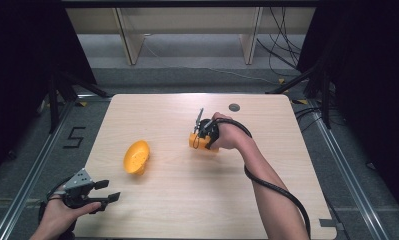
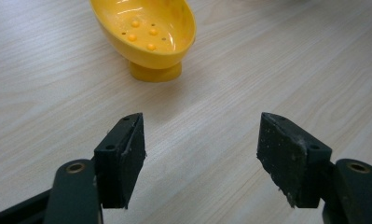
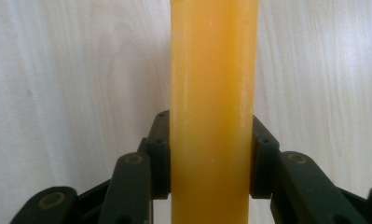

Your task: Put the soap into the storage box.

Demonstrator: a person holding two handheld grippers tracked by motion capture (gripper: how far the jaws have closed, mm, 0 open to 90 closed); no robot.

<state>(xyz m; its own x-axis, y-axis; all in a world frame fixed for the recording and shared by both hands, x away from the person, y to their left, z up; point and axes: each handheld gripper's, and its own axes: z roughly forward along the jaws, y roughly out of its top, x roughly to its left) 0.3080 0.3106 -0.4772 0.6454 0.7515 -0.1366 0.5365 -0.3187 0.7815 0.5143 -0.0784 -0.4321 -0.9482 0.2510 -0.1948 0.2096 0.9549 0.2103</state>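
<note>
A yellow oval dish (image 1: 136,156) on a short foot stands on the wooden table (image 1: 187,210), left of centre; its inside has small holes and bumps (image 2: 146,28). My left gripper (image 1: 108,191) hovers open at the table's near left corner, jaws pointing toward the dish (image 2: 146,28), with nothing between them (image 2: 200,156). My right gripper (image 1: 201,134) is near the table's middle, shut on a yellow-orange block (image 1: 197,141). In the right gripper view the block (image 3: 213,93) runs upright between both jaws, seen edge-on above the table.
A small grey round grommet (image 1: 234,107) sits in the table top at the far side. The right gripper's black cable (image 1: 274,187) trails along the forearm. Black stands and cables lie on the floor beyond and beside the table.
</note>
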